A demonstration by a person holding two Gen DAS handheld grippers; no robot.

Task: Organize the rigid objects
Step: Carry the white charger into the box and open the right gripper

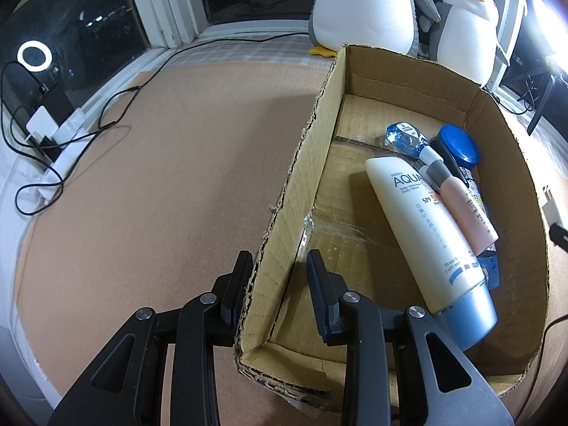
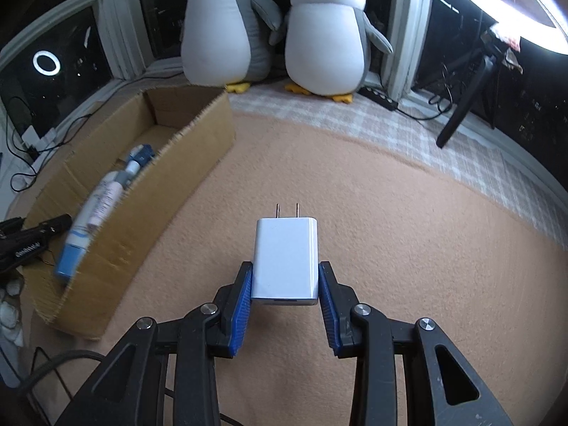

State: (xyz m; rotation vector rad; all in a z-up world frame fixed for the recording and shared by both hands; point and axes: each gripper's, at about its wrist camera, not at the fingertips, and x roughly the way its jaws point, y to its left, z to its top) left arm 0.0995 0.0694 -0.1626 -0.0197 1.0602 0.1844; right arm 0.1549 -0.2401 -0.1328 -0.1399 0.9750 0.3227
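The right gripper (image 2: 285,277) is clamped on a white rectangular wall charger (image 2: 285,261), its 2 blue-padded fingers (image 2: 241,305) pressing the charger's lower sides. The charger's 2 metal prongs point away from the fingers, and it sits above the tan carpeted surface (image 2: 390,230). Ahead and to the left of these fingers lies the open brown cardboard box (image 2: 117,245).

The left gripper (image 1: 278,266) is spread wide, its 2 fingers straddling the box's left wall (image 1: 284,213): 1 finger outside, just beside the cardboard, and 1 inside. It grips nothing. Ahead and to the right of the inner finger, on the box floor, lie a white sunscreen tube with a blue cap (image 1: 429,234), a pale pink tube (image 1: 468,209) touching it, a clear blue bottle (image 1: 404,138) and a round blue lid (image 1: 458,145).

2 plush penguins (image 2: 326,35) stand beyond the box.
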